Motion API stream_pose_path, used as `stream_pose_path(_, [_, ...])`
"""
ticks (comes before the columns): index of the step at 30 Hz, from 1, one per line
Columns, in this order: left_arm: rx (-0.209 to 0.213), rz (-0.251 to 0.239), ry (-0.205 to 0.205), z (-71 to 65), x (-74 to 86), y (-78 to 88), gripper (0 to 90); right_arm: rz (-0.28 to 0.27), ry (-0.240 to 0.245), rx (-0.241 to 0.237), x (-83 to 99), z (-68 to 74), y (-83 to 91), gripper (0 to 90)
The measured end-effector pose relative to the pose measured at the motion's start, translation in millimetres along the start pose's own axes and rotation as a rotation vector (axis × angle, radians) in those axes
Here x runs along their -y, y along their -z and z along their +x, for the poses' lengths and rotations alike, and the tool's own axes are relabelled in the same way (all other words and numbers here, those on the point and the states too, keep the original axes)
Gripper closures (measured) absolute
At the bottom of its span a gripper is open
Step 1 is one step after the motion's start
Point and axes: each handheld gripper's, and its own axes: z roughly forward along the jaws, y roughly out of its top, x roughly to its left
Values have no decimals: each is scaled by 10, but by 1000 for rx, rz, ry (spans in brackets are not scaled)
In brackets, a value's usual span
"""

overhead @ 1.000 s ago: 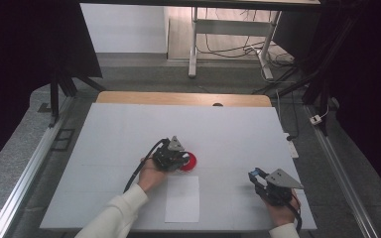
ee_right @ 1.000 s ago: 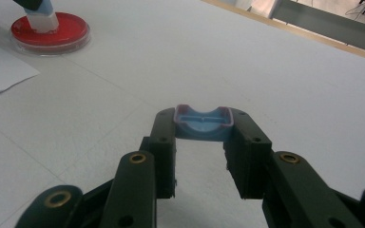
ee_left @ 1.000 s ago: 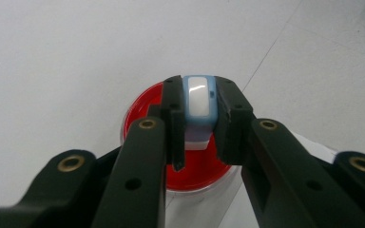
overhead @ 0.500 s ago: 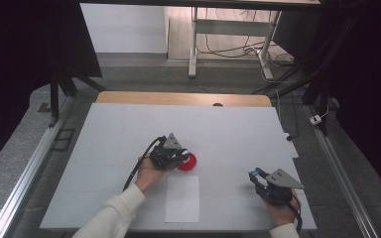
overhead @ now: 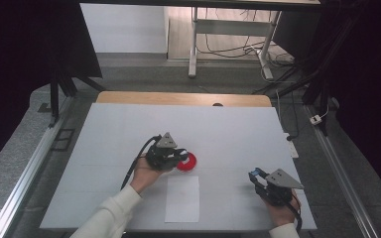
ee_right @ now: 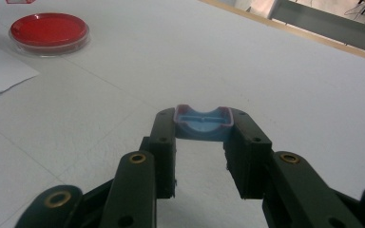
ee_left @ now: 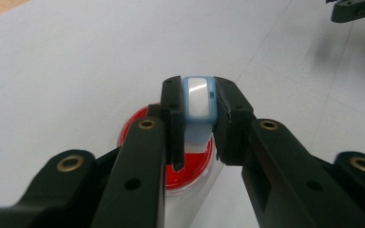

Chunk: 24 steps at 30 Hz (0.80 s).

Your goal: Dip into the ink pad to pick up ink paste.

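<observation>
My left gripper (ee_left: 197, 111) is clamped on a pale blue piece (ee_left: 198, 102), hovering right over the red dish (overhead: 186, 162), which sits just past table centre toward 6 o'clock. My right gripper (ee_right: 203, 130), at about 4 o'clock from the dish, is pinching a blue cap (ee_right: 203, 122) above the table (overhead: 228, 124).

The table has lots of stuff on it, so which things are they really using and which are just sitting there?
In use: left gripper shut on a blue-and-white stamp over the red dish; right gripper shut on a blue cap.

Just lying about: white paper sheet, cables on the floor.
</observation>
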Motion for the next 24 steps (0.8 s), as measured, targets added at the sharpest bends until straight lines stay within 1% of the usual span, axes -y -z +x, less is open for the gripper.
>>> stream_pose_path(10, [27, -8, -11, -46, 13, 85, 755, 2, 1, -1, 0, 2, -1, 648])
stream_pose_path(24, [52, 3, -21, -92, 73, 120, 754, 4, 1, -2, 1, 5, -5, 648])
